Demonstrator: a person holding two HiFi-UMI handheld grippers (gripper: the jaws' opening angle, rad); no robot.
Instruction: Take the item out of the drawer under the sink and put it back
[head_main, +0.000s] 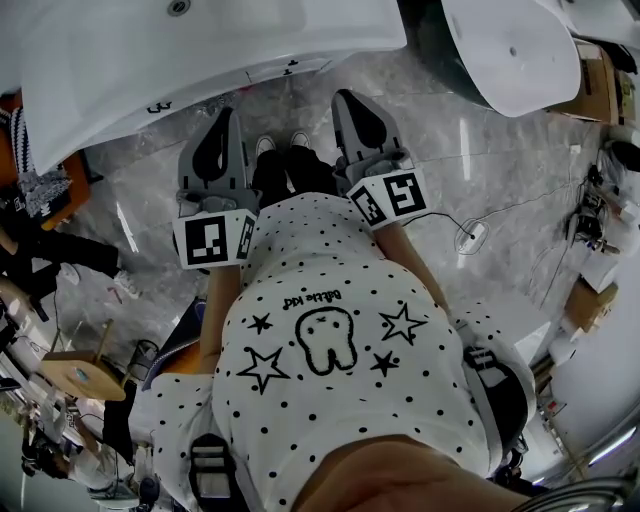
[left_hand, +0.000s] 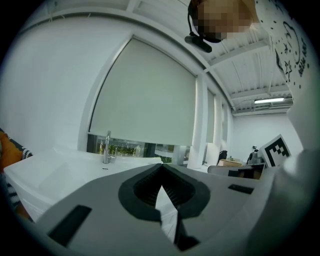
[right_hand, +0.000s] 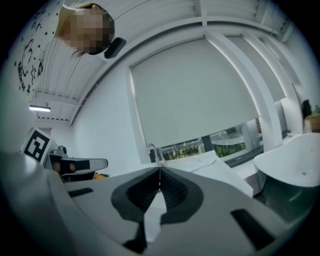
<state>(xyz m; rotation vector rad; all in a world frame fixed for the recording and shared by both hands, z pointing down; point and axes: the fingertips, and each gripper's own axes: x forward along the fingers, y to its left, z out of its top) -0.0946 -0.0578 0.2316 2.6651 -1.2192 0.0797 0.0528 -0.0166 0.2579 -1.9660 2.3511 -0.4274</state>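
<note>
The sink (head_main: 200, 60) is white, smooth and shiny, above a grey marble floor (head_main: 500, 160). The left gripper (head_main: 227, 115) and right gripper (head_main: 347, 98) keep their fingers clenched and empty.

wide white sink (head_main: 200, 90), chrome faucet (left_hand: 107, 148) upright on it.

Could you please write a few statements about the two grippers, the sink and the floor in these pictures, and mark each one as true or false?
1. The left gripper is shut and holds nothing. True.
2. The right gripper is wide open. False: its jaws are together, with nothing between them.
3. A faucet stands on the white sink in front of the grippers. True.
4. The floor is made of brown wooden boards. False: it is grey and looks like marble.
</note>
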